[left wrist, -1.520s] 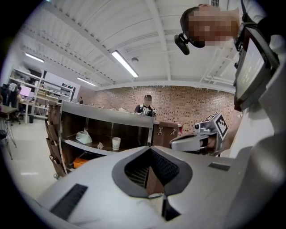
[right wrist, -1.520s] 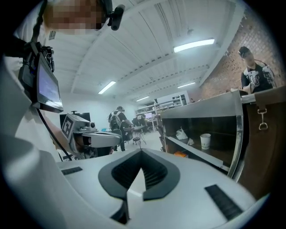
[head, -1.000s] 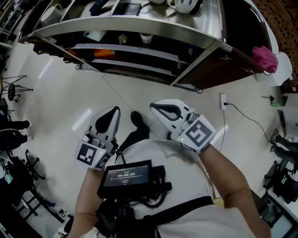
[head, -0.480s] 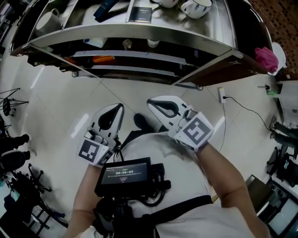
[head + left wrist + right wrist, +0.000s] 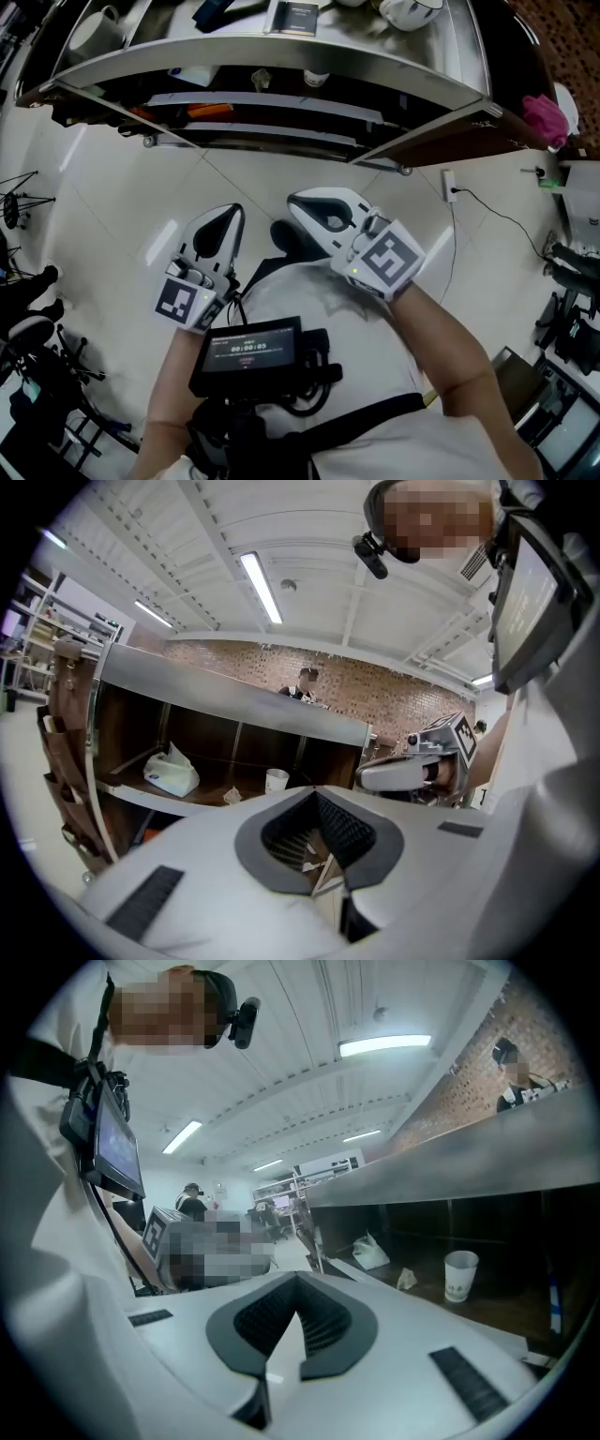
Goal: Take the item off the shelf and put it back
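Observation:
A metal shelf unit (image 5: 281,52) stands ahead of me. On its middle tier I see a white paper cup (image 5: 460,1275), a crumpled scrap (image 5: 407,1279) and a white tissue pack (image 5: 172,771). The cup (image 5: 276,780) also shows in the left gripper view. My left gripper (image 5: 228,216) is held low near my chest, well short of the shelf, shut and empty. The right gripper (image 5: 300,202) is beside it, also shut with nothing between its pads. In the gripper views both grippers (image 5: 314,794) (image 5: 298,1281) point toward the shelf.
On the shelf's top lie a dark book (image 5: 293,16) and mugs (image 5: 94,28). A pink cloth (image 5: 544,117) is at the right. A wall socket with a cable (image 5: 448,194) sits low at the right. Tripods (image 5: 19,187) stand on the tiled floor at the left.
Both grippers have drifted slightly left in the head view, and more of the shelf's top shows. Both stay shut and empty.

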`<state>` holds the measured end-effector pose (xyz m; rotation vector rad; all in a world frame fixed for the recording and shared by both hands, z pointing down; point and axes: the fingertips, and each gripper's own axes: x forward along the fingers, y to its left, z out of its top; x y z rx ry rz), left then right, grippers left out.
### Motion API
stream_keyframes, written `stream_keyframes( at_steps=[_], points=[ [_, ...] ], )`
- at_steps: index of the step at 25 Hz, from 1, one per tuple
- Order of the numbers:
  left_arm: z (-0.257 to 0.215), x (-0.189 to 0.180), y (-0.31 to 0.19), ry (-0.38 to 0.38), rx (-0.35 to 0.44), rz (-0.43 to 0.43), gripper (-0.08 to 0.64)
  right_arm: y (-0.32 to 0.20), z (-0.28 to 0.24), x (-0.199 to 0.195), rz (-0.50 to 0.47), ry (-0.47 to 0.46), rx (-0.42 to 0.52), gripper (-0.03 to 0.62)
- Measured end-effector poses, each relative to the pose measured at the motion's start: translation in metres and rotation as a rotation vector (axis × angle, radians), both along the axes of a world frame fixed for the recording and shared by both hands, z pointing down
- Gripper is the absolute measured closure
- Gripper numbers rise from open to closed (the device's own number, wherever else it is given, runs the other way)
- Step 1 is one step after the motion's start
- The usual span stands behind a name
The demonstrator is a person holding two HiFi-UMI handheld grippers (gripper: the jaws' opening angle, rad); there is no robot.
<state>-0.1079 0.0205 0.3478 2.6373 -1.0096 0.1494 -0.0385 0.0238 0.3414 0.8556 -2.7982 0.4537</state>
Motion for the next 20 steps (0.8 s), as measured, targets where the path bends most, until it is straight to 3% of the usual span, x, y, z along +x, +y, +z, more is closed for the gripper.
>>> stream_keyframes(
  at_steps=[12, 20],
  points=[
    [0.023, 0.009, -0.020, 0.018, -0.054, -0.025, 0.554, -0.015, 0.011, -0.003, -0.016, 0.007, -0.063, 0.588],
    [0.066, 0.023, -0.051, -0.068, -0.096, -0.068, 0.554, -0.030, 0.039, 0.000, -0.032, 0.006, -0.149, 0.588]
  ],
)
